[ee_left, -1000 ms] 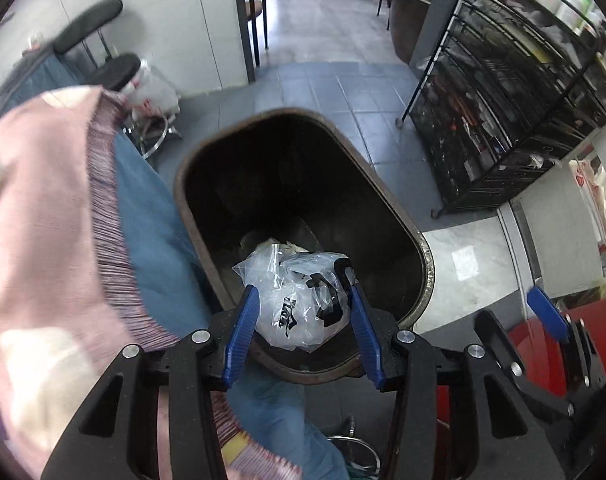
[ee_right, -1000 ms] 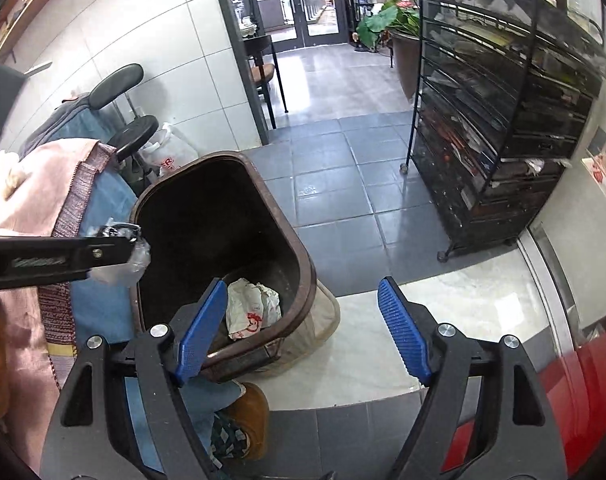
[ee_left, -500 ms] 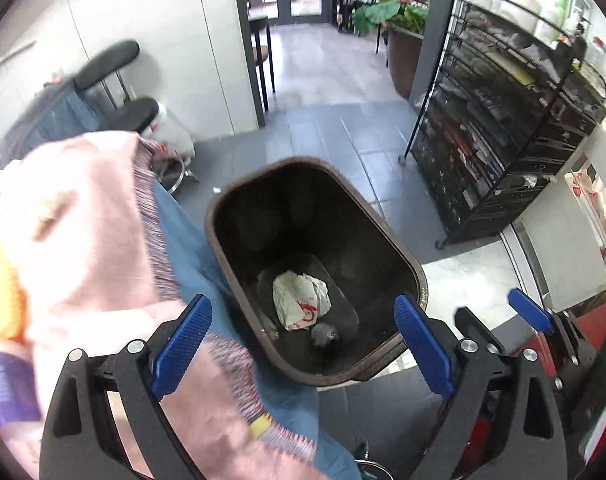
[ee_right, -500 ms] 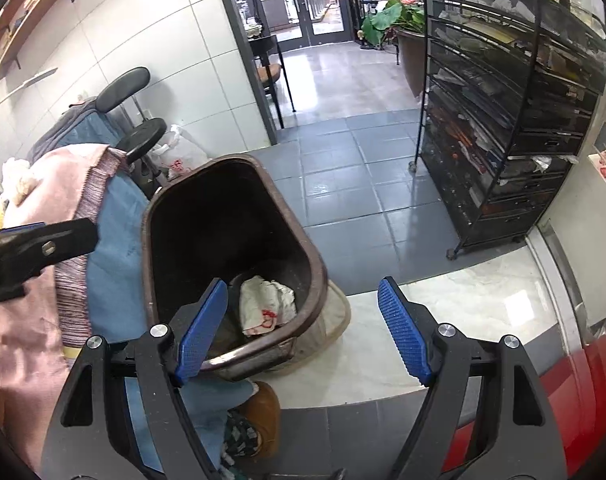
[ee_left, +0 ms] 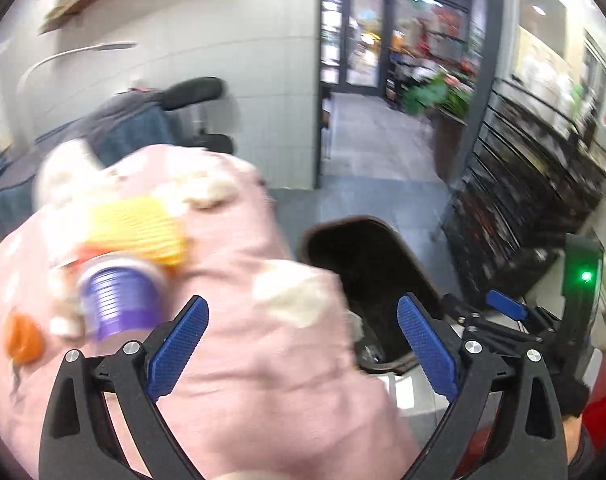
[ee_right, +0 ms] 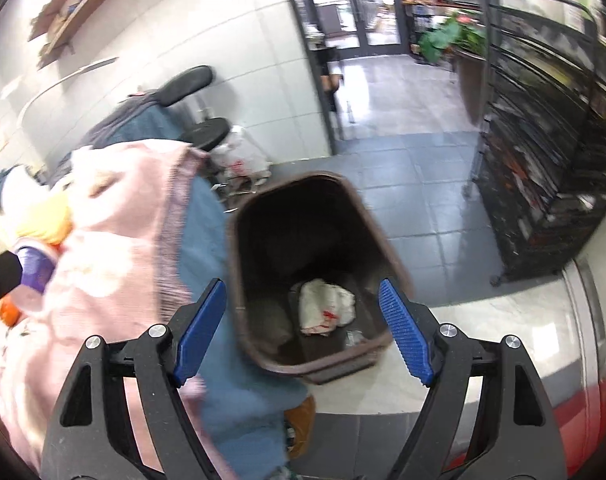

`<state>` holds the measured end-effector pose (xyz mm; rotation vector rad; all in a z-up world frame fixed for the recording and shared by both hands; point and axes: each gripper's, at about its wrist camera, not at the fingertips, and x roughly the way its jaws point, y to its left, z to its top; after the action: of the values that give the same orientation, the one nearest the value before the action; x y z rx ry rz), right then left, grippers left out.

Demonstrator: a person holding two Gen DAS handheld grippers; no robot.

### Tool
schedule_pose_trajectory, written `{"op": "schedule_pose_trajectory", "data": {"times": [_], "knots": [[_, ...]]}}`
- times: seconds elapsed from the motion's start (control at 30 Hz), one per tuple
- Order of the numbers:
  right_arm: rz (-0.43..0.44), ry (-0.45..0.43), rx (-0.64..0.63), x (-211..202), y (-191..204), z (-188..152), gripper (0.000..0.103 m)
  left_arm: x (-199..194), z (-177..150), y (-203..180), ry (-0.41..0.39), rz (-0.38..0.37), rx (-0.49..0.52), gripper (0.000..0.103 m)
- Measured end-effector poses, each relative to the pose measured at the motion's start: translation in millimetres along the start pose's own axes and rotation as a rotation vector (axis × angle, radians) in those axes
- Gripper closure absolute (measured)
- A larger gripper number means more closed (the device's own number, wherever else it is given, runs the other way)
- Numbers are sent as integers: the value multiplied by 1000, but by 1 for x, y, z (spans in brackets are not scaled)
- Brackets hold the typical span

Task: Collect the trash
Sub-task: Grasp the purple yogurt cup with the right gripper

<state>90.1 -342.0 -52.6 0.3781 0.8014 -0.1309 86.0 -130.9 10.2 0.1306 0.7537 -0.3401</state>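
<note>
A brown trash bin [ee_right: 239, 264] stands on the floor beside a seat draped with pink and blue cloth. Crumpled white paper with red print [ee_right: 325, 308] lies at its bottom. My right gripper [ee_right: 303, 332] is open and empty above the bin's near rim. My left gripper [ee_left: 303, 340] is open and empty, above the pink cloth [ee_left: 243, 320], with the bin [ee_left: 367, 264] to its right. A purple cup [ee_left: 119, 300] and a yellow item [ee_left: 143, 232] lie on the pink cloth, blurred. The purple cup also shows in the right wrist view [ee_right: 33, 268].
A black wire rack [ee_right: 551, 152] stands at the right. A black chair [ee_right: 191, 88] and a white plastic bag [ee_right: 243, 152] are behind the bin by the tiled wall. A red surface [ee_right: 599, 412] lies at the lower right. Glass doors [ee_right: 359, 0] are at the back.
My left gripper let go of the clear plastic bag over the bin, opened wide, then swung up and left over the pink cloth. The right gripper stayed open and tilted slightly.
</note>
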Motion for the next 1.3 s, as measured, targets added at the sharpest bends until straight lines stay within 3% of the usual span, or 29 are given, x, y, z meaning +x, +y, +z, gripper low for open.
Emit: {"op": "schedule_pose_trajectory", "data": {"times": [0.2, 0.33, 0.57, 0.7, 0.87, 0.97, 1.03, 1.13, 1.3], "knots": [[149, 13, -96, -9, 61, 10, 25, -22, -21, 63, -30, 166, -133, 9], [273, 50, -145, -10, 107, 15, 19, -33, -41, 116, 4, 200, -246, 9], [466, 192, -251, 7, 200, 13, 18, -51, -64, 168, 10, 289, -350, 9], [502, 267, -289, 26, 247, 4, 18, -56, -73, 181, 10, 293, -381, 9], [438, 326, -342, 51, 285, -1, 18, -54, -80, 185, 28, 284, -380, 9], [414, 363, -358, 64, 296, -2, 20, -51, -83, 188, 37, 275, -386, 9], [394, 364, -375, 68, 299, -3, 33, -49, -84, 191, 44, 263, -393, 9], [403, 375, -373, 71, 297, -5, 33, -45, -85, 192, 55, 251, -388, 9], [431, 321, -419, 42, 284, -5, 33, -40, -83, 189, 71, 230, -370, 9]]}}
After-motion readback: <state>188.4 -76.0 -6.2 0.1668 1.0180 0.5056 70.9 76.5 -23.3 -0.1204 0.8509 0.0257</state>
